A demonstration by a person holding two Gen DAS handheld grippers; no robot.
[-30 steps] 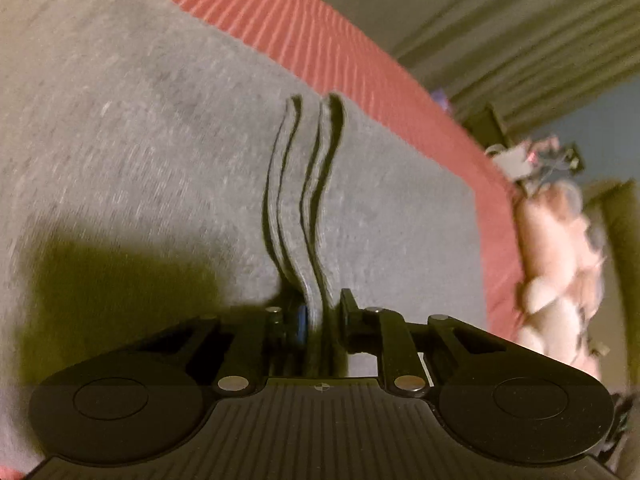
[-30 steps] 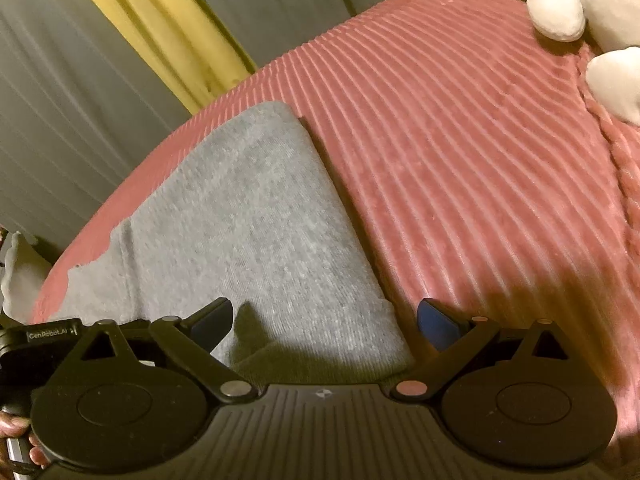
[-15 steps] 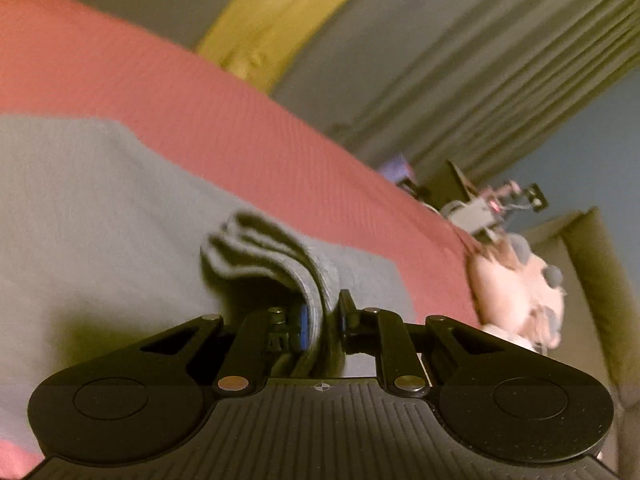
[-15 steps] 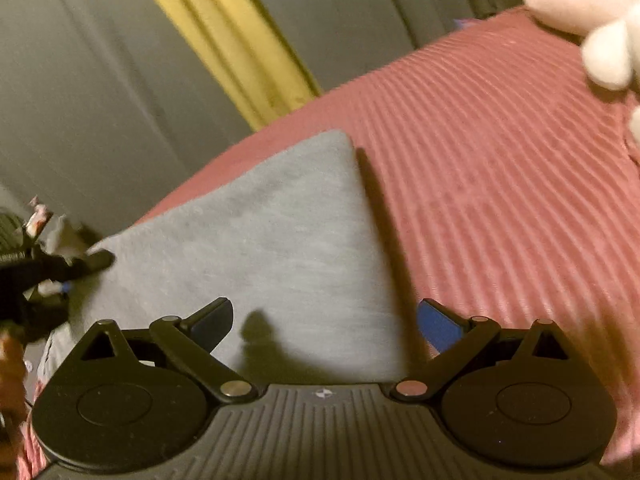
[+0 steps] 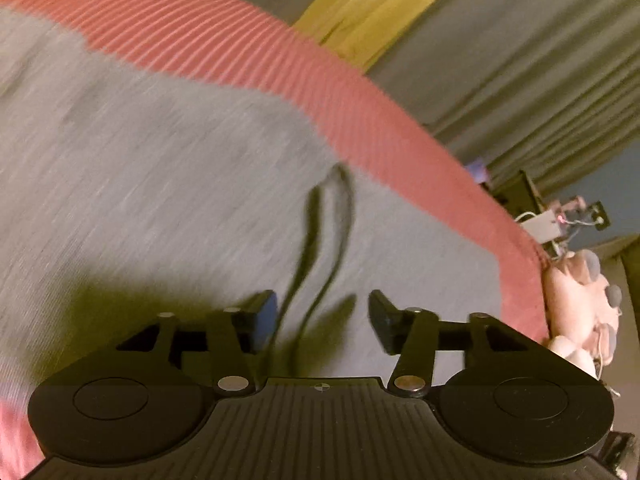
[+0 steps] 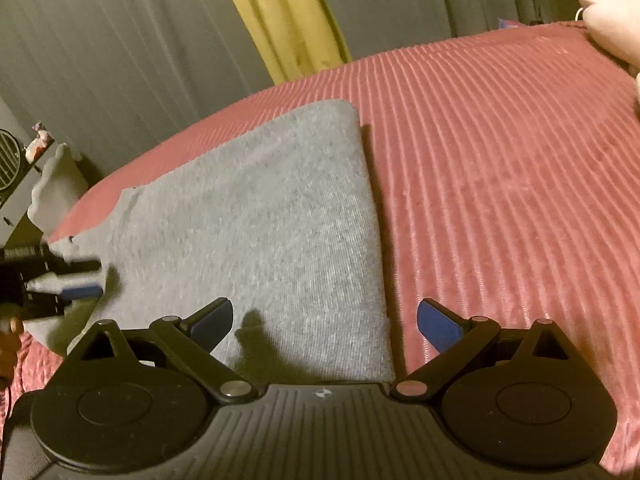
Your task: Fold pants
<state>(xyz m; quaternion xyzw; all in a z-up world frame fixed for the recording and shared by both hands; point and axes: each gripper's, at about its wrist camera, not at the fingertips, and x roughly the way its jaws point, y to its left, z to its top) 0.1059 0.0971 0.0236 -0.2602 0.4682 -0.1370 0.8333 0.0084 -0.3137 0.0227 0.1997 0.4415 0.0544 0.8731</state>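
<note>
Grey pants (image 5: pixel 168 184) lie folded flat on a ribbed pink bedspread (image 5: pixel 248 56). My left gripper (image 5: pixel 322 316) is open just above the pants, with layered fabric edges (image 5: pixel 320 248) standing between its jaws, untouched by the pads. In the right wrist view the pants (image 6: pixel 256 216) spread ahead and left, their folded edge running up the middle. My right gripper (image 6: pixel 324 320) is open and empty over that edge. The left gripper (image 6: pixel 60 280) shows at the far left, at the pants' corner.
Grey curtains (image 6: pixel 100 52) and a yellow curtain (image 6: pixel 280 20) hang behind the bed. A pink plush toy (image 5: pixel 580 304) lies at the bed's right side. A cluttered stand (image 5: pixel 552 224) is beyond it. Bare bedspread (image 6: pixel 500 184) stretches right of the pants.
My left gripper has opened and let go of the pants' layered edge, which now rests lower on the pants. My right gripper stayed open and tilted up slightly.
</note>
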